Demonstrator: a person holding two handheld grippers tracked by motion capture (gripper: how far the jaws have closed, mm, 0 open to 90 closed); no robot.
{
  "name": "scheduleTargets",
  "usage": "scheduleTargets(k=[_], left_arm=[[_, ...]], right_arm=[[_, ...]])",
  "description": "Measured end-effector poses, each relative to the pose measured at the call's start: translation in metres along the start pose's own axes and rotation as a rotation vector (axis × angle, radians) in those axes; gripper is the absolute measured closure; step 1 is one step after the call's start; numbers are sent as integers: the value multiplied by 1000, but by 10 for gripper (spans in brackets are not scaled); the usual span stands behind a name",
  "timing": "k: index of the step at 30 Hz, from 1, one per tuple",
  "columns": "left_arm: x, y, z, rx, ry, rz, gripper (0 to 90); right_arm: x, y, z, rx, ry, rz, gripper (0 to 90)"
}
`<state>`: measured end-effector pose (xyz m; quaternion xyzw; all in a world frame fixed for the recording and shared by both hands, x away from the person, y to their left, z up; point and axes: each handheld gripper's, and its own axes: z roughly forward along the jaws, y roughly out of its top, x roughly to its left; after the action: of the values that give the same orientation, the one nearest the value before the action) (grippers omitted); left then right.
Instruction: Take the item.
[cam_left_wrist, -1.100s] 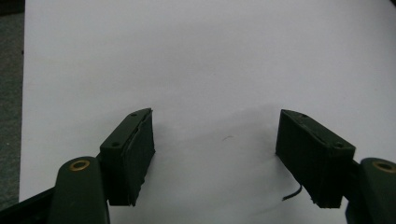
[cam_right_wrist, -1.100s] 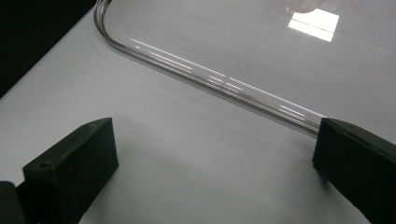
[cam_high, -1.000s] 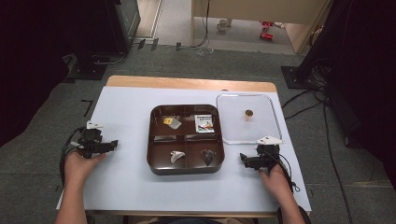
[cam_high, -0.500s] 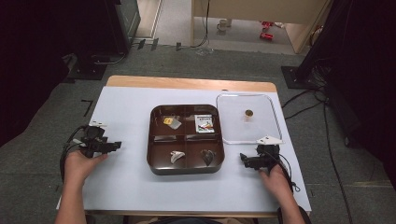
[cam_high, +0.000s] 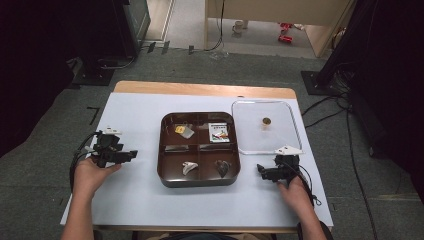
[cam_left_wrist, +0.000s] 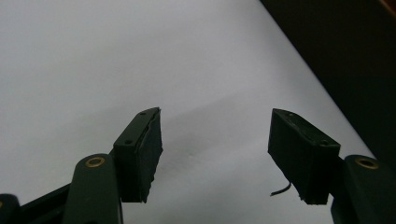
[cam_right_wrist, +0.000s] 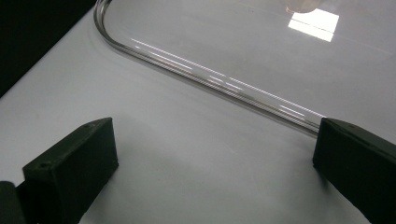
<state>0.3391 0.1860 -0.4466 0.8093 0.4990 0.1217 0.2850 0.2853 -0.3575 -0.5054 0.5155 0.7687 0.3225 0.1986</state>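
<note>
A brown four-compartment tray (cam_high: 200, 181) sits mid-table. Its far-left cell holds a yellow piece (cam_high: 179, 129), its far-right cell a small printed packet (cam_high: 218, 133). The near cells hold a pale object (cam_high: 189, 167) and a dark object (cam_high: 223, 167). My left gripper (cam_high: 132, 154) hovers left of the tray and points at it. Its jaws are open over bare white table (cam_left_wrist: 215, 154). My right gripper (cam_high: 260, 170) rests right of the tray, just in front of the clear lid (cam_high: 280, 131). It is wide open (cam_right_wrist: 215, 163) with nothing between its jaws, and the lid's rim (cam_right_wrist: 210, 79) lies just beyond them.
The clear lid carries a small brown knob (cam_high: 266, 120). The white table (cam_high: 135, 115) has a wooden strip along its far edge (cam_high: 200, 90). Dark floor, cables and stands surround the table. Bare white surface lies in front of the tray and to its left.
My left hand has drifted a little to the right, toward the tray, and lifted slightly. The right hand, the tray and the lid have not moved.
</note>
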Motion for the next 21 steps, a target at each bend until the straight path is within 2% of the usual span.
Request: scheduleTargets(k=[1,8,12,13,14,16,21], left_arm=[[-3,2,-1,-8,-12,9,350],[-14,8,-3,-29,-16,56,351],[-18,11,-5,-43,-36,64,350],[-22,14,-7,-72,-76,66,350],[-22,14,-7,-72,-76,66,350],[-29,18,-12,-97,-113,90,350],[-39,25,-16,-107,-132,123,350]], right_arm=[[0,0,0,0,0,0,0],[0,0,0,0,0,0,0],[0,0,0,0,-1,-1,0],[0,0,0,0,-1,-1,0],[0,0,0,0,-1,-1,0],[0,0,0,-1,-1,-1,0],[0,0,0,-1,-2,-2,0]])
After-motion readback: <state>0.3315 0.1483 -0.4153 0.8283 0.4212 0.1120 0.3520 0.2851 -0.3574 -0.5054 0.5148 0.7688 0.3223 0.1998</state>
